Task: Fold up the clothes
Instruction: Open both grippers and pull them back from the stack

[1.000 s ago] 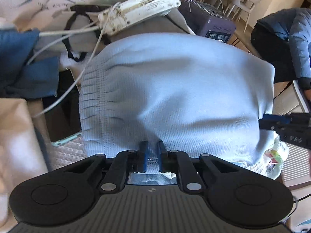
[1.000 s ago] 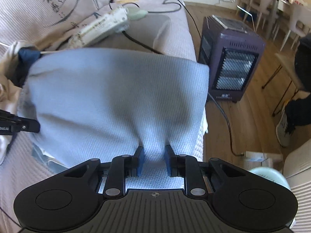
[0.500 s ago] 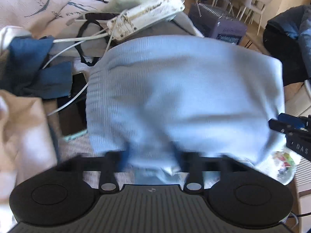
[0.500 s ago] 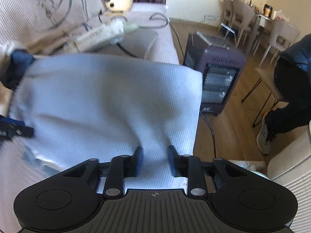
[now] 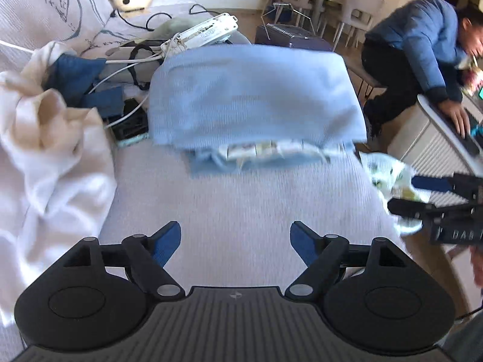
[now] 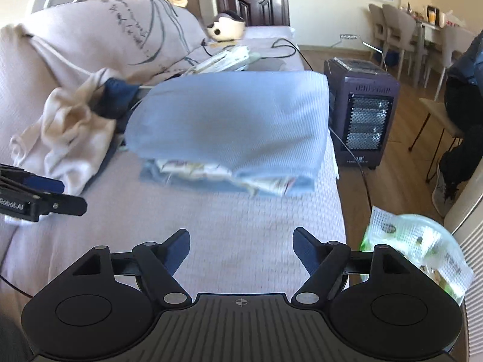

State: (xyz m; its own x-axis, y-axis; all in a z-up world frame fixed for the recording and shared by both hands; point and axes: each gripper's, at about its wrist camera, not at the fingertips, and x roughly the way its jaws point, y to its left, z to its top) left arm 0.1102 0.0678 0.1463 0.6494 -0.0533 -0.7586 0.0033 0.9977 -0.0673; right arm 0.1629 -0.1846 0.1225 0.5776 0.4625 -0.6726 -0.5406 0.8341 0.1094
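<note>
The blue garment point(image 5: 253, 96) lies folded into a thick rectangle on the sofa point(image 5: 241, 205), with a paler printed layer showing along its near edge; in the right wrist view it point(image 6: 229, 120) sits toward the sofa's outer side, next to the heater point(image 6: 360, 114). This piece looks finished, or nearly so: its edges are fairly square and nothing is pinned or lifted.

The left gripper point(image 5: 235, 244) has just been opening, and its jaws stand wide with only bare sofa cover between them. The right gripper point(image 6: 241, 247) has likewise just been opening and holds nothing. Both hover over the empty stretch of sofa, clearly short of the garment's near edge, which lies ahead of them along the line they point.

What is left, by the look of it, is the crumpled white cloth point(image 5: 45, 138) heaped at the left with a dark blue cloth point(image 5: 75, 72) behind it; neither is folded. A power strip point(image 5: 202, 33) and its cables lie just behind the folded piece. The next grasp probably belongs on the white heap.
</note>
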